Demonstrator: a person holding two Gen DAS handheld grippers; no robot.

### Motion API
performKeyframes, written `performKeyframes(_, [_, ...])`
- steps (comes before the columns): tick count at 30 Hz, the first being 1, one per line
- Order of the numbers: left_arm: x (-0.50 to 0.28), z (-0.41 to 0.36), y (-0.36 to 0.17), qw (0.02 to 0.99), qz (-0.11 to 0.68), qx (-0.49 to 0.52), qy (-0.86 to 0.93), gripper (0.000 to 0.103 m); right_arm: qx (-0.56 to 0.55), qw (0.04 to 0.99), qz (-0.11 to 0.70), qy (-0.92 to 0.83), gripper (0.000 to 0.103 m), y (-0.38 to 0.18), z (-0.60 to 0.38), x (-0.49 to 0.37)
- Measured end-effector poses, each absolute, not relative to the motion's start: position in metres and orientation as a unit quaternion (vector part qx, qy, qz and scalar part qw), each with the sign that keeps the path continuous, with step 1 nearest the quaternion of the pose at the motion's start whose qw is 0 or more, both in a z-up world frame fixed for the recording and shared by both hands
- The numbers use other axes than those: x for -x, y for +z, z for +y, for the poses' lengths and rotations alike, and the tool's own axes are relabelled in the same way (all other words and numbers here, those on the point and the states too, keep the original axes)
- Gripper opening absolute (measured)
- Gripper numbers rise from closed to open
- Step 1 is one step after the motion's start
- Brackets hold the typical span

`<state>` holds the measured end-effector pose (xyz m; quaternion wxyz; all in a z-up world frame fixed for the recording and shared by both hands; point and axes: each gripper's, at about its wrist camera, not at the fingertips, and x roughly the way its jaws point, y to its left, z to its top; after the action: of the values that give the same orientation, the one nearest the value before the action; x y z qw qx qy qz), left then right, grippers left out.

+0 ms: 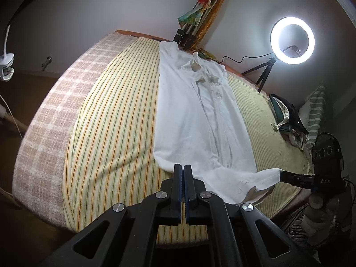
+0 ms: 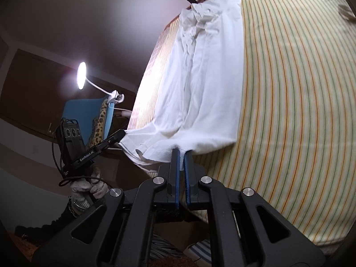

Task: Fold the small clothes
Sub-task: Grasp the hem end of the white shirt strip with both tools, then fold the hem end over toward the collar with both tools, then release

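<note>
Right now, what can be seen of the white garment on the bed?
The white garment is a thin, creased shirt-like piece with a collar at its far end, folded into a long strip and lying flat on the striped sheet. The left hand-held gripper and right hand-held gripper each pinch its near hem.

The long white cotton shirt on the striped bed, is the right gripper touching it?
Touching. In the left wrist view the right gripper is pinched shut on the hem corner of the long white cotton shirt, with no gap showing.

White shirt (image 1: 195, 115), yellow sheet (image 1: 115, 120) with orange-green stripes, pink-and-white checked blanket (image 1: 46, 115), black blue-padded tools.
</note>
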<state>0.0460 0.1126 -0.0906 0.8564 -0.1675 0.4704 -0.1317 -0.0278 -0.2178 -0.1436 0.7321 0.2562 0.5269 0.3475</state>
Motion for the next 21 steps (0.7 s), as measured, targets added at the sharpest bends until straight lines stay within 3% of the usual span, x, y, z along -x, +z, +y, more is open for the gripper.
performKeyframes(11, [-0.129,0.099,-0.073,0.869,0.456,0.136,-0.138,0.000,-0.246,0.756,0.520,0.313,0.005,-0.129,-0.223,-0.037])
performKeyframes(21, [-0.196,0.087,-0.112,0.862,0.479,0.114,-0.123,0.000,-0.248,0.752,0.549,0.268,0.005,-0.145,-0.219,-0.107])
